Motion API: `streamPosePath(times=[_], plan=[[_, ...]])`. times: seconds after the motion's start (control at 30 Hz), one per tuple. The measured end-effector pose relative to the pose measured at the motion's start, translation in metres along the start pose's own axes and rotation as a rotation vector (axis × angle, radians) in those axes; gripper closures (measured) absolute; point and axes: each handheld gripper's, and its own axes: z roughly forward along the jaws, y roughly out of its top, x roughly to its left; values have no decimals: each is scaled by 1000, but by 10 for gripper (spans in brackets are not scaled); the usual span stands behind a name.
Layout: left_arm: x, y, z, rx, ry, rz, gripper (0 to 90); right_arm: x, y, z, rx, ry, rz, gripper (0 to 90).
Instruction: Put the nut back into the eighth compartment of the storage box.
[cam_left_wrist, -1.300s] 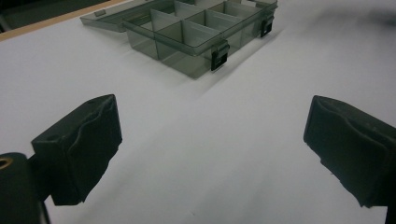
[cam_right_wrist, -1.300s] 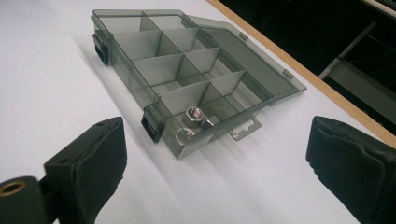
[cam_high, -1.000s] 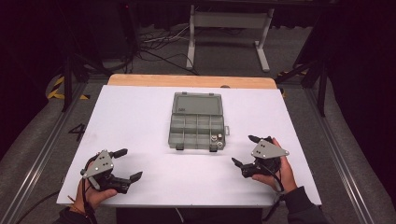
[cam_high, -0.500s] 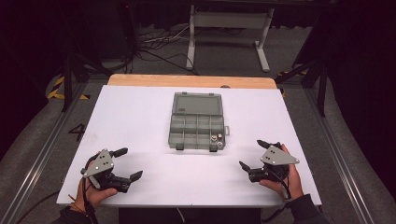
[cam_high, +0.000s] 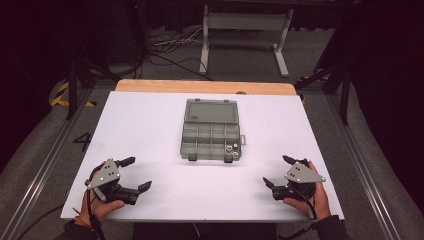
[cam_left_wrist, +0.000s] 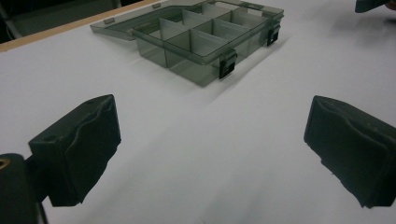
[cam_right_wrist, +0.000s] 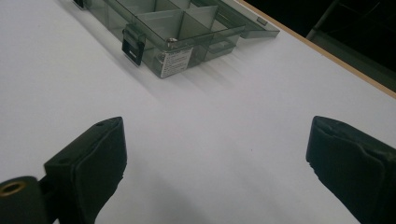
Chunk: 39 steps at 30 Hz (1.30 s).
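A grey see-through compartment box (cam_high: 210, 132) lies open at the middle of the white table (cam_high: 145, 125), its lid folded flat toward the far side. Small metal parts (cam_high: 231, 148) sit in its near right compartment. My left gripper (cam_high: 136, 173) rests near the front left, open and holding nothing. My right gripper (cam_high: 277, 171) rests near the front right, also open and holding nothing. In the left gripper view the box (cam_left_wrist: 205, 35) lies well beyond the left gripper (cam_left_wrist: 210, 149). In the right gripper view the box (cam_right_wrist: 173, 28), with a white label on its side, lies ahead of the right gripper (cam_right_wrist: 215, 163).
A wooden strip (cam_high: 200, 86) runs along the table's far edge. Behind it stand a white metal frame (cam_high: 245, 30) and cables on the floor. Metal rails flank both sides of the table. A bit of the right gripper (cam_left_wrist: 373, 4) shows at the top right of the left gripper view.
My right gripper has drawn back toward the front edge and a little to the right, away from the box. The left gripper and the box have not moved.
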Motion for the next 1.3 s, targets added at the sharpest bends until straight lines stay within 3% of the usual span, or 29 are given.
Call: streamPosePath(times=[0.23,1.3], plan=[[2,1,-1,-7,11,-8,43,-2,-7,-3,-2,1,25,61],[1,0,-1,-4,13,6,44,4,-4,2,0,17,1,64]])
